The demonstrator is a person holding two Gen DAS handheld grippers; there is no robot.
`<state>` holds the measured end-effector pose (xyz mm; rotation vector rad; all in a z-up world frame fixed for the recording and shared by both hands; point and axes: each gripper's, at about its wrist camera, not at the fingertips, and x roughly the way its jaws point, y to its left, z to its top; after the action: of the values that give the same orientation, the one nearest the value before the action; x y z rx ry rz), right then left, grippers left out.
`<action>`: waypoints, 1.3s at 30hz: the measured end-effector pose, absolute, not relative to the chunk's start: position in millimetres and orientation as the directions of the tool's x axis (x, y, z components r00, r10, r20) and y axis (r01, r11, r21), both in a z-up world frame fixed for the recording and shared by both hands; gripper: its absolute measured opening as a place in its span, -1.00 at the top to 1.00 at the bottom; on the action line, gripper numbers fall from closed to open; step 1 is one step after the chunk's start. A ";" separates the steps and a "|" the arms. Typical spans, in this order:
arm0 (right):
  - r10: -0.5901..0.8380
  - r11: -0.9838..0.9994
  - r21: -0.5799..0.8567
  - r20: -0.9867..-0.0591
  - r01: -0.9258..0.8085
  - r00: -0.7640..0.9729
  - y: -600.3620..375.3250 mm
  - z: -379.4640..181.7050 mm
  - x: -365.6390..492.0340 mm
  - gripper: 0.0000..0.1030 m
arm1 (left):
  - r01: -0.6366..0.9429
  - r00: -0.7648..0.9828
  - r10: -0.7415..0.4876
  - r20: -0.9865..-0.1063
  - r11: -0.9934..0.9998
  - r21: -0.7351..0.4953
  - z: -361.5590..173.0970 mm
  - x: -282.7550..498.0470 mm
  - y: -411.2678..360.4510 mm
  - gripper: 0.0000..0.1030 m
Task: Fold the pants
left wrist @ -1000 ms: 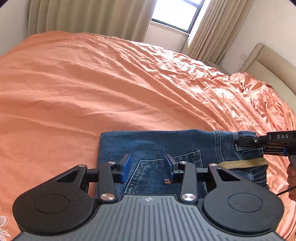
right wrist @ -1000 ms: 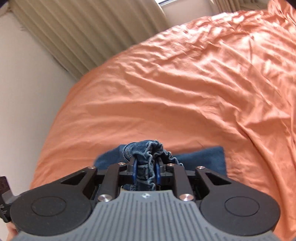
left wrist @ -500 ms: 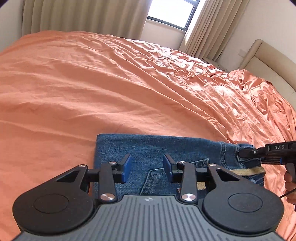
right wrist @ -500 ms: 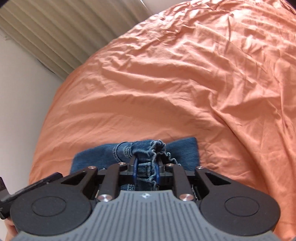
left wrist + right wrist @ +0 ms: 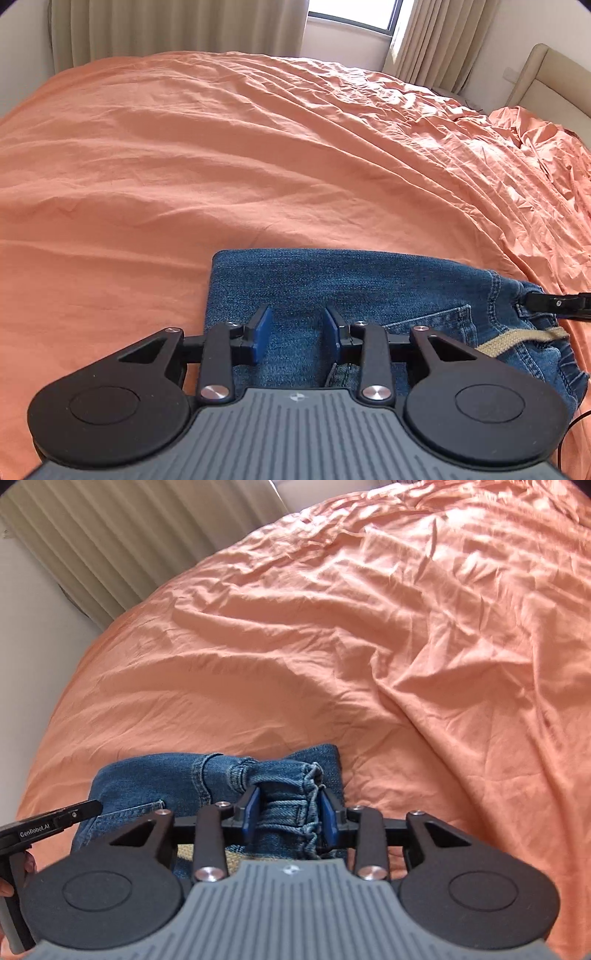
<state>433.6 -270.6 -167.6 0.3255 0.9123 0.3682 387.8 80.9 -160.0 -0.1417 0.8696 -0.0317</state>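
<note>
Blue denim pants (image 5: 369, 288) lie folded into a compact rectangle on the orange bed sheet (image 5: 221, 147). A back pocket and a tan drawstring (image 5: 517, 339) show at their right end. My left gripper (image 5: 295, 328) is open and empty, hovering over the near edge of the folded pants. In the right wrist view my right gripper (image 5: 290, 808) has its jaws spread apart around the bunched elastic waistband (image 5: 288, 786), with the denim loose between the pads. The right gripper's tip also shows in the left wrist view (image 5: 554, 302) at the waistband.
The orange sheet (image 5: 369, 646) is wrinkled, more so toward the right side. Beige curtains (image 5: 177, 29) and a window stand beyond the bed. A beige headboard (image 5: 546, 81) is at the far right. The left gripper's body (image 5: 48, 823) shows at the left edge.
My right gripper has opened its jaws from a tight pinch on the waistband. The left gripper has drawn back a little toward the pants' near edge and stayed open.
</note>
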 end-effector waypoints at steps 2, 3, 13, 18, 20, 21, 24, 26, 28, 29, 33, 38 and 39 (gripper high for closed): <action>0.469 0.872 0.443 -0.636 -0.208 0.612 -279.6 -155.6 409.4 0.41 | -0.004 0.660 -0.092 -0.745 0.992 -0.126 -152.1 371.6 78.6 0.24; 0.484 0.862 0.454 -0.611 -0.223 0.626 -282.0 -151.8 397.8 0.41 | 0.007 0.668 -0.097 -0.738 0.992 -0.124 -148.6 362.3 77.4 0.24; 0.423 0.905 0.319 -0.590 -0.283 0.688 -253.3 -166.8 303.9 0.42 | 0.061 0.685 -0.071 -0.725 0.997 -0.040 -127.0 270.1 71.6 0.07; 0.431 0.900 0.345 -0.629 -0.265 0.647 -257.4 -203.2 305.3 0.45 | 0.147 0.641 0.004 -0.767 0.981 0.129 -131.4 230.4 57.7 -0.06; 0.448 0.892 0.363 -0.630 -0.269 0.634 -260.5 -208.9 309.1 0.47 | 0.182 0.613 0.058 -0.788 0.960 0.213 -140.9 215.7 48.0 -0.06; 0.455 0.888 0.369 -0.630 -0.273 0.629 -261.1 -210.4 310.6 0.47 | 0.198 0.602 0.095 -0.793 0.944 0.263 -147.1 209.3 42.0 -0.06; 0.470 0.881 0.375 -0.625 -0.287 0.624 -262.4 -213.4 311.8 0.47 | 0.221 0.584 0.191 -0.789 0.898 0.381 -167.0 196.1 27.2 -0.06; 0.474 0.879 0.373 -0.620 -0.296 0.625 -262.6 -214.1 310.9 0.48 | 0.220 0.589 0.253 -0.767 0.864 0.453 -178.1 196.4 17.7 -0.06; 0.479 0.876 0.378 -0.617 -0.299 0.624 -263.5 -214.3 311.1 0.48 | 0.221 0.597 0.301 -0.744 0.830 0.513 -187.8 199.9 8.8 -0.02; 0.482 0.874 0.383 -0.616 -0.299 0.623 -264.1 -214.5 311.6 0.48 | 0.222 0.607 0.313 -0.731 0.816 0.534 -191.1 201.7 5.0 0.10; 0.490 0.870 0.390 -0.616 -0.301 0.617 -266.0 -213.3 312.1 0.48 | 0.237 0.638 0.357 -0.683 0.752 0.615 -198.5 206.6 -8.5 0.51; 0.486 0.873 0.382 -0.623 -0.305 0.613 -265.4 -213.7 312.2 0.50 | 0.243 0.671 0.365 -0.645 0.713 0.657 -189.3 189.7 -3.1 0.72; 0.485 0.874 0.378 -0.627 -0.306 0.611 -264.4 -213.8 312.5 0.52 | 0.250 0.646 0.367 -0.669 0.727 0.640 -192.9 190.6 3.5 0.78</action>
<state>312.5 -264.4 -213.8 0.2431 0.7919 0.4613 190.6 3.5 -192.9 0.7806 0.8897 0.0751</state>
